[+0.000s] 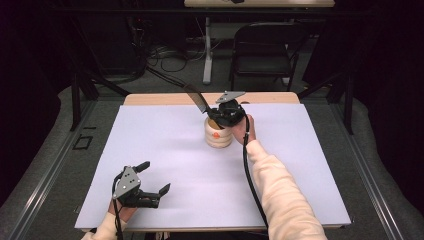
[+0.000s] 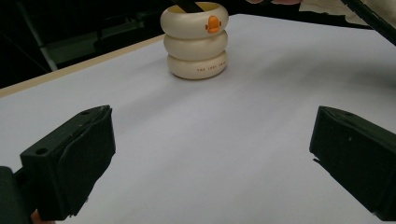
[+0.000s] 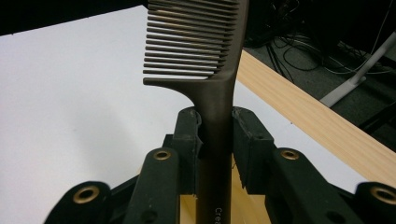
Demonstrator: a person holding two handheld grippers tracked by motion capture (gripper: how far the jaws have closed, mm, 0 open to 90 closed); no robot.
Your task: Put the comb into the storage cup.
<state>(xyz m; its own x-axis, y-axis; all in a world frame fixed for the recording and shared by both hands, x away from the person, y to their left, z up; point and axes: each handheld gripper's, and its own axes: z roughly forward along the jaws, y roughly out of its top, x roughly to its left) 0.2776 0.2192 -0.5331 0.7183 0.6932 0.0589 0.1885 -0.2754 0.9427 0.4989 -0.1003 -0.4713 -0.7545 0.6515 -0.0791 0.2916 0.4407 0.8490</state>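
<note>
High view overhead; left gripper view low, both sharing holder point(image 1: 218, 134)

Comb point(image 3: 212, 70): upper teeth cut off by the top edge of the right gripper view; lower handle hidden between the jaws and inside the holder point(image 1: 218, 134); handle lettering cut off by the bottom edge. Holder: rim partly covered by the right gripper point(image 1: 226, 114) in the high view; top cut off in the left gripper view; small print on its lowest ring too small to be read. Left gripper point(image 2: 210, 158): body cut off by the bottom edge.
</note>
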